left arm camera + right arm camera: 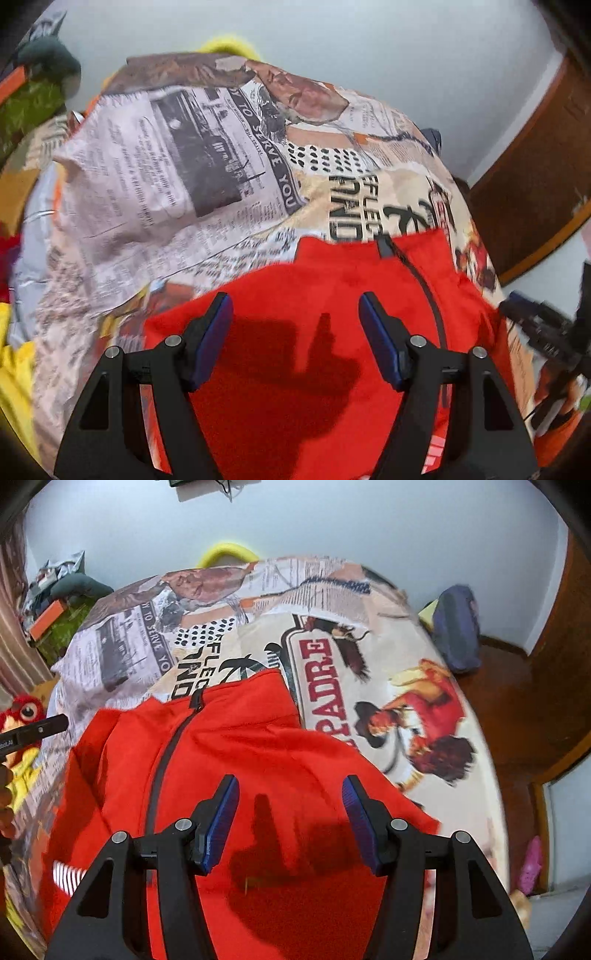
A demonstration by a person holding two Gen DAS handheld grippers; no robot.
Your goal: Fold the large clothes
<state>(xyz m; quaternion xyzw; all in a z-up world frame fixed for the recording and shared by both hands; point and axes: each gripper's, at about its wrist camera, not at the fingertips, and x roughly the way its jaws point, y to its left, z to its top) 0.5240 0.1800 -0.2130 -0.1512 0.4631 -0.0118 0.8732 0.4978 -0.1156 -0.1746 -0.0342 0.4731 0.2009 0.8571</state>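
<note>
While I work over the bed, I read the scene so:
Bedspread: printed cover, my flat folding surface.
Red jacket: spread on it, zipper up, easy to fold.
Left gripper: spread above the cloth, holding nothing.
Right gripper: likewise parted, empty, over the jacket.

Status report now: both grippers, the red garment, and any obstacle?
Left gripper open, empty, above red jacket. Right gripper open, empty, above it too. Jacket zipped, lying on printed bedspread. Nothing blocking.
</note>
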